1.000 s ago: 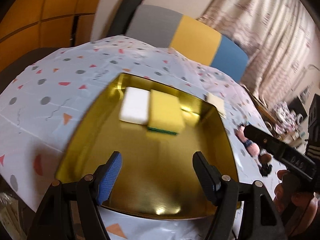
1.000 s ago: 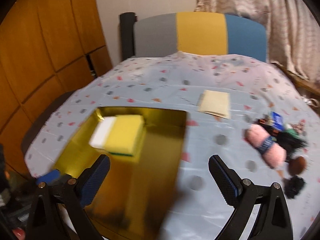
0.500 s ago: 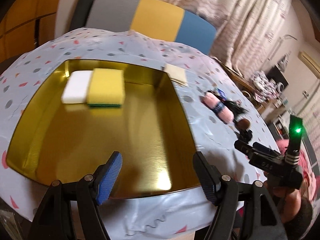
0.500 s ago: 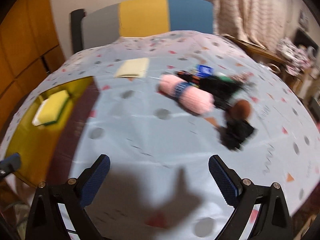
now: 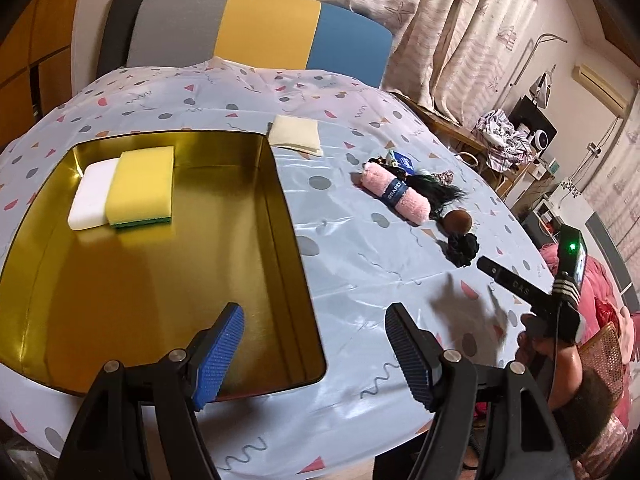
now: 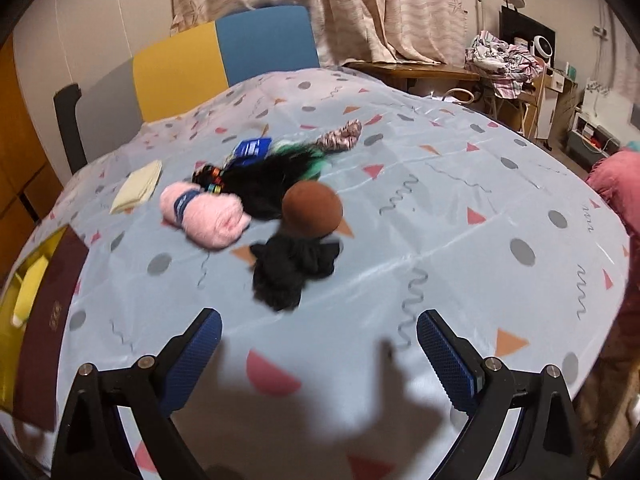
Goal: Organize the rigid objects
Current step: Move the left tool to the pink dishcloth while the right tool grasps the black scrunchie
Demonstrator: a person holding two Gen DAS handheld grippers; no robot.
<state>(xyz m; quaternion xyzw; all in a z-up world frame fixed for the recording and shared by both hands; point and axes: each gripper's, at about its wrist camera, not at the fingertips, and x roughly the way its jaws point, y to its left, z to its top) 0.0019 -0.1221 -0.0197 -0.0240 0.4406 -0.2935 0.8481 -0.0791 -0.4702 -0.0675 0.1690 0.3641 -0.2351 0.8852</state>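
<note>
Now | both tools wide, empty | right tool (image 6: pixel 318 354) nearer black scrunchie (image 6: pixel 294 270)

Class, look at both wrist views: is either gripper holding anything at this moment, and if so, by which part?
Nothing is held. The left gripper is open above the gold tray's edge, and the right gripper is open above bare tablecloth.

Pink roll (image 5: pixel 396 193) band: "GRARET", unsure; right gripper (image 5: pixel 516 285) body: "DAS".
</note>
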